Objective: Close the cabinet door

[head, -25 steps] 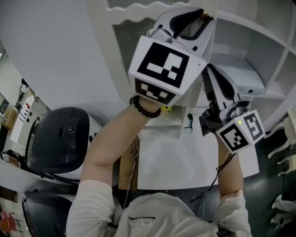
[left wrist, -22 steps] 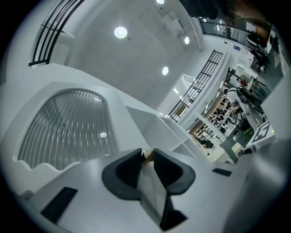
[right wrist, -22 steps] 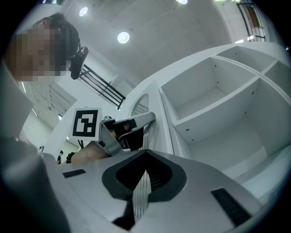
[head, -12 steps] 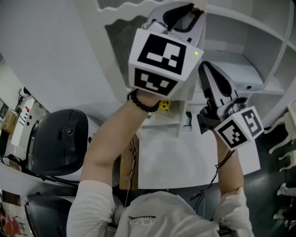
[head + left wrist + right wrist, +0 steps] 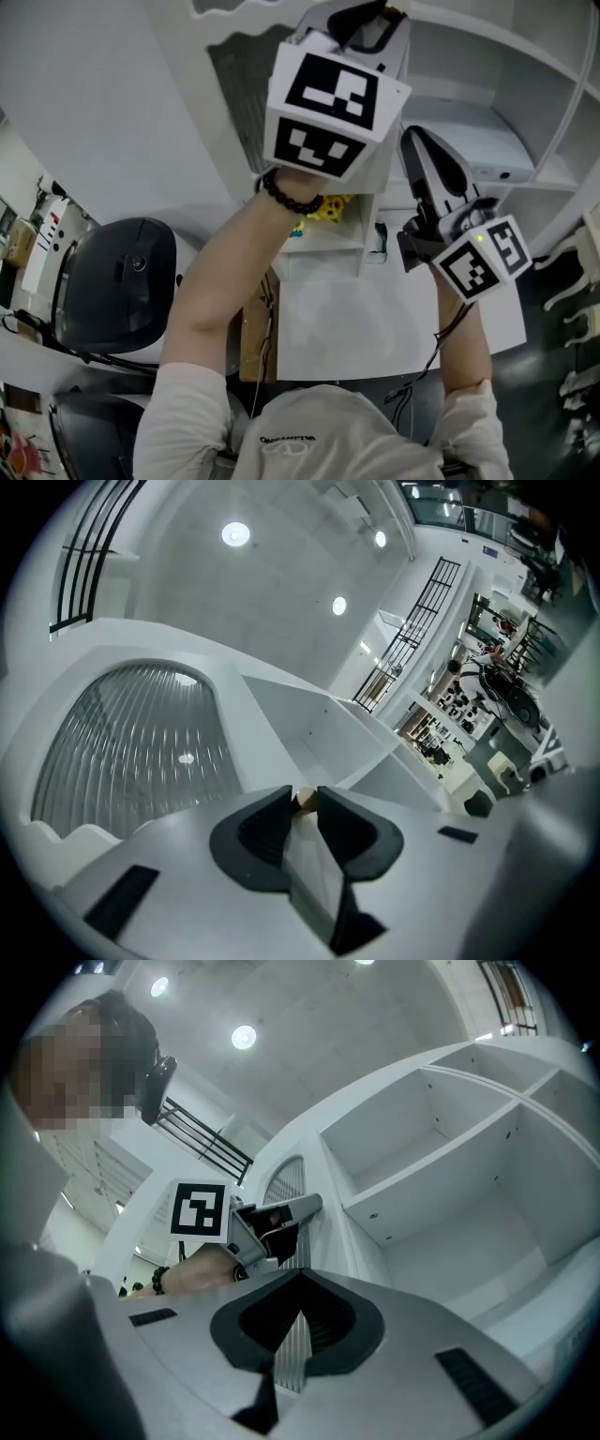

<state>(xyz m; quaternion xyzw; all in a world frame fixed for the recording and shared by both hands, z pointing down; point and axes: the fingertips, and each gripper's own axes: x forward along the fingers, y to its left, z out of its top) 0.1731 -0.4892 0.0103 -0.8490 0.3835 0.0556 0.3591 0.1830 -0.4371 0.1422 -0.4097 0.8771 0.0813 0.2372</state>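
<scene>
The white cabinet door [image 5: 131, 752] has a ribbed glass pane and stands ajar beside the open shelves [image 5: 309, 733]. My left gripper [image 5: 302, 795] is shut on the door's small tan knob [image 5: 303, 802]. In the head view the left gripper [image 5: 389, 14] is raised at the top, at the door's [image 5: 234, 84] edge. The right gripper view shows the left gripper [image 5: 281, 1222] against the ribbed pane [image 5: 286, 1180]. My right gripper [image 5: 301, 1275] is shut with nothing in it. It hangs just right of and below the left one, as the head view's right gripper [image 5: 412, 141] shows.
White cabinet shelves [image 5: 506, 141] fill the upper right, with deep bare compartments [image 5: 441, 1138]. A yellow object [image 5: 328, 206] sits in a lower compartment. Below it is a white table top [image 5: 375, 323]. A black domed device [image 5: 122, 281] stands at the lower left.
My left gripper has shifted up the view with the knob and the door edge. More of the yellow object shows below it. The right gripper has hardly moved.
</scene>
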